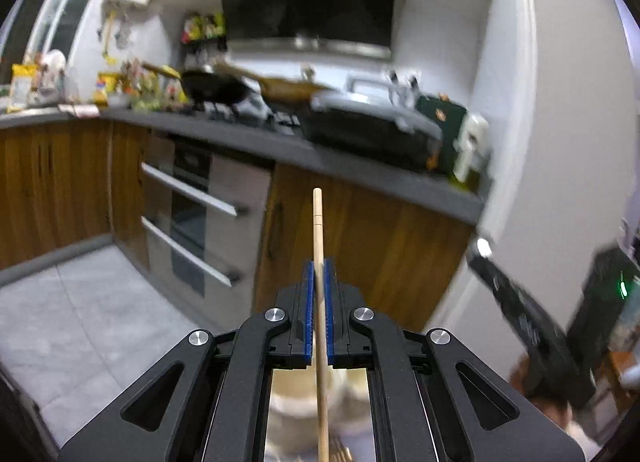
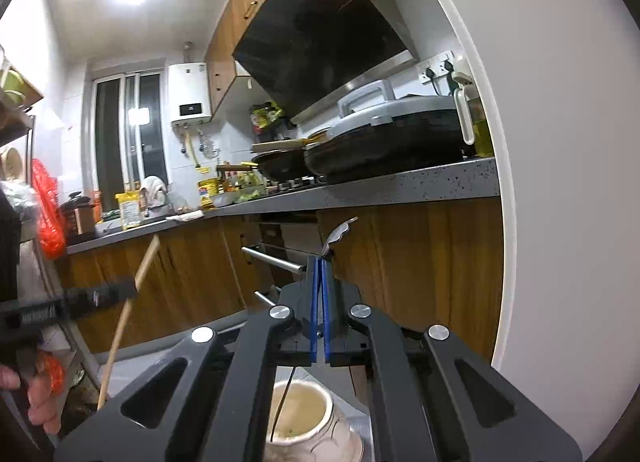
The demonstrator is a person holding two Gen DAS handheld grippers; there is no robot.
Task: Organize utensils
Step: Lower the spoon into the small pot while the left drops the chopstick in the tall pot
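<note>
My left gripper [image 1: 319, 268] is shut on a wooden chopstick [image 1: 318, 229] that stands upright between the blue pads and runs down past the jaws. It also shows in the right wrist view [image 2: 132, 286] with the chopstick [image 2: 146, 258] tilted. My right gripper [image 2: 321, 262] is shut on a metal spoon [image 2: 338, 234], bowl up; its handle hangs down into a cream ceramic holder [image 2: 320, 414] below. The right gripper shows blurred at the right of the left wrist view [image 1: 486, 250]. The holder is a blur beneath the left gripper [image 1: 296, 394].
A grey countertop [image 2: 400, 185] with pans, a lidded griddle [image 2: 384, 129] and bottles runs ahead over wooden cabinets [image 1: 360, 229] and an oven [image 1: 192, 213]. A white wall edge [image 2: 560, 181] stands at the right. Grey floor tiles [image 1: 88, 310] lie at the left.
</note>
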